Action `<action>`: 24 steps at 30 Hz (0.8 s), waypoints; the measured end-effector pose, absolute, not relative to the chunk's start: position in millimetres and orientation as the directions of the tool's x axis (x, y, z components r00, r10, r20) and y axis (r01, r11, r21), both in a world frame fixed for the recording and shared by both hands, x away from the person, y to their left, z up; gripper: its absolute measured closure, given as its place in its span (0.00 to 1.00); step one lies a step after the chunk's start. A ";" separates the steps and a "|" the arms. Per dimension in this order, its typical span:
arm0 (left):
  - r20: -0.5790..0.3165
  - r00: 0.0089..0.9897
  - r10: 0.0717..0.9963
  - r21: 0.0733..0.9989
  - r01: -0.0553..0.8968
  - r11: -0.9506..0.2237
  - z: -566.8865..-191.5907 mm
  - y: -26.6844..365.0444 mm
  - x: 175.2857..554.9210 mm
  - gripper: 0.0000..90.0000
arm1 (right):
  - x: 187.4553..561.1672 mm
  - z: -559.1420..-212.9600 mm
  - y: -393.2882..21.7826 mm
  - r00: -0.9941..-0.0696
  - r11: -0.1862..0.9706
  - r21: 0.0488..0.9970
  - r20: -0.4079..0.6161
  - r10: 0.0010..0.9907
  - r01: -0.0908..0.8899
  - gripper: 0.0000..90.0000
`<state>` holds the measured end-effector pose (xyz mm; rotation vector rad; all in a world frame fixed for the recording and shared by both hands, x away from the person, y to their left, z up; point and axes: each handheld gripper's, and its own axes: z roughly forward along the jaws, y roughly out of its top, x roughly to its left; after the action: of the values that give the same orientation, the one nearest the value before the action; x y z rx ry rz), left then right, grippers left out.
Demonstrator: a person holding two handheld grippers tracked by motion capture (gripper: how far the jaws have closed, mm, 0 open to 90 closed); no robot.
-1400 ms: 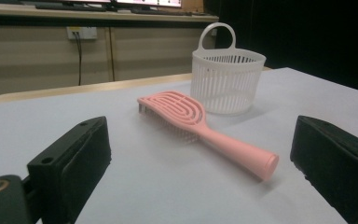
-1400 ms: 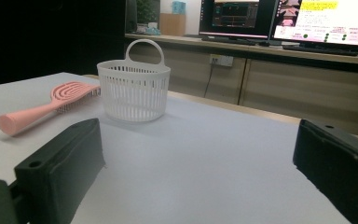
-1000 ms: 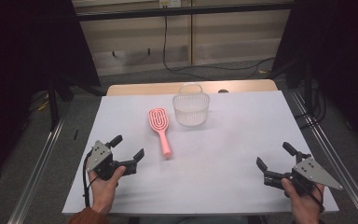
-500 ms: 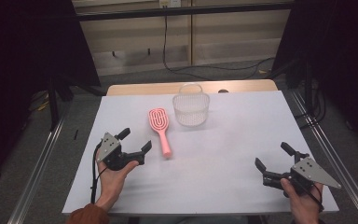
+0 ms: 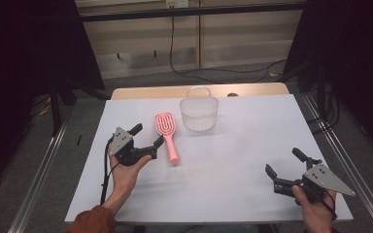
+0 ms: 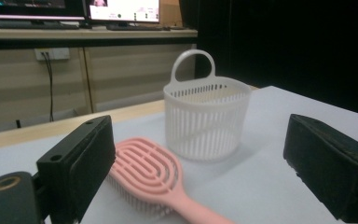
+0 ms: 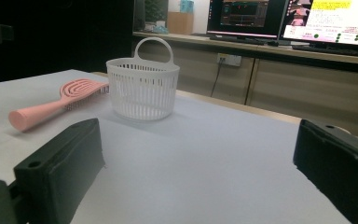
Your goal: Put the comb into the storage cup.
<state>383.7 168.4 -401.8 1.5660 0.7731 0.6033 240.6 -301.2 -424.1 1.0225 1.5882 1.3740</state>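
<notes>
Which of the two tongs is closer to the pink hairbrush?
The left tongs, open, right beside the pink hairbrush handle. The right tongs sit far off near the table's front right corner.

White table [image 5: 233, 165], beige wall panels [image 5: 141, 34], lit monitors [image 7: 326, 21], black curtains [image 5: 29, 43]

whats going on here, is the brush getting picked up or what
A person holds a gripper in each hand at a white table. The left gripper, jaws open and just closing slightly, is beside the handle of the pink hairbrush, which lies flat and is not gripped yet. The white basket stands upright just beyond the brush. The right gripper waits open near the table's right front corner.
</notes>
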 end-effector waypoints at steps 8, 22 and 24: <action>-0.061 0.633 0.772 0.987 0.154 -0.049 -401.2 151.7 402.8 0.11 | 240.4 -424.0 -300.5 -0.378 0.089 0.993 -0.055 0.924 0.074 0.00; -0.037 0.626 0.779 0.987 0.145 -0.070 -416.9 152.2 407.3 0.40 | 239.7 -424.9 -300.5 -0.381 0.100 0.991 -0.059 0.923 0.087 0.00; -0.039 0.634 0.772 0.988 0.139 -0.065 -416.7 152.9 407.9 0.47 | 239.9 -425.2 -300.5 -0.382 0.105 0.991 -0.064 0.922 0.087 0.00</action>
<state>407.9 152.9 -416.7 1.5780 0.7786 0.6167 239.9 -300.5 -425.2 1.0123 1.6124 1.3675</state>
